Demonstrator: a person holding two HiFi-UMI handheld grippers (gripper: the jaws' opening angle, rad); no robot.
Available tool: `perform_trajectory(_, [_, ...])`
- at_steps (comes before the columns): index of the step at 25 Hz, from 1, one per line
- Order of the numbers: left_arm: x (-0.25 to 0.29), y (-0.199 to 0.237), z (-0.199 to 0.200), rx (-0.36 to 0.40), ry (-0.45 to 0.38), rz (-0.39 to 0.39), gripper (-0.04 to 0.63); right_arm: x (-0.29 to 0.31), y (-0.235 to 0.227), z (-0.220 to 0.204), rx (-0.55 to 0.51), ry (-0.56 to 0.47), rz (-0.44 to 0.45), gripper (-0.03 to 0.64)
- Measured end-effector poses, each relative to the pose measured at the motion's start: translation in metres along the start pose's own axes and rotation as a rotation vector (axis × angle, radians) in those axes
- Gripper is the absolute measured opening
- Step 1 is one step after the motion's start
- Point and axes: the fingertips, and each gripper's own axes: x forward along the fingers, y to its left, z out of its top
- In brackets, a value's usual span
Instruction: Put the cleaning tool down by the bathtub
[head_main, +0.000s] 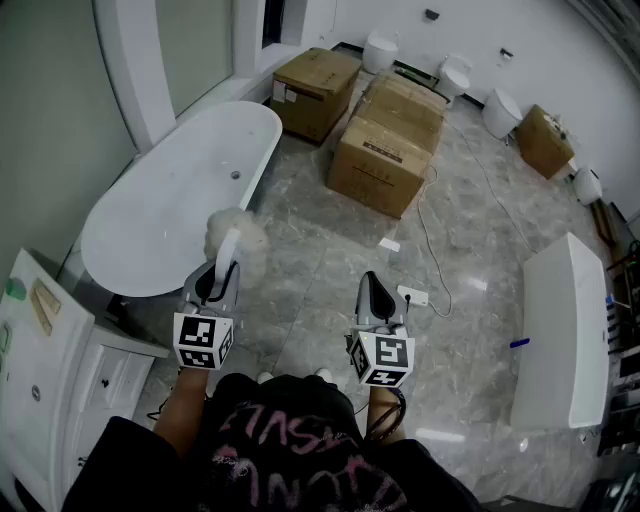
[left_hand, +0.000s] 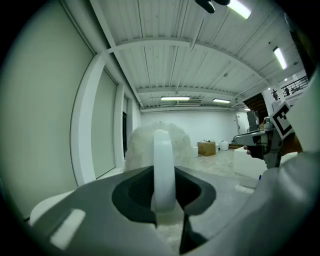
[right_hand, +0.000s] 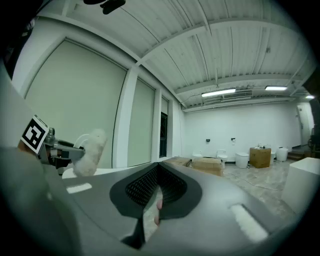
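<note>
Marble floor (head_main: 330, 270) lies open beside the bathtub (head_main: 170, 215). The left gripper (head_main: 222, 272) clamps the fluffy duster (head_main: 238, 232) by its white handle (left_hand: 163, 170). The right gripper (head_main: 371, 284) is closed and empty.

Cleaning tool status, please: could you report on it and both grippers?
Left gripper shut on cleaning tool. Right gripper shut, empty. Tool held beside bathtub, not yet down. Cardboard boxes stand farther off.

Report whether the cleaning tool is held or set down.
Held: the left gripper is shut on the cleaning tool, by its white handle, with the fluffy head raised beside the bathtub.
</note>
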Motion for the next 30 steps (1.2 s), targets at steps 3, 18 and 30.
perform_trajectory(3, [0.000, 0.004, -0.003, -0.003, 0.003, 0.002, 0.086, 0.004, 0.003, 0.000, -0.008, -0.003, 0.001, 0.011])
perform_trajectory(18, [0.002, 0.013, -0.019, -0.031, 0.036, -0.011, 0.086, 0.013, 0.011, -0.010, 0.001, 0.004, 0.013, 0.012])
perform_trajectory(30, [0.001, 0.018, -0.024, -0.042, 0.031, -0.024, 0.086, 0.007, 0.012, -0.019, -0.007, 0.017, -0.012, 0.012])
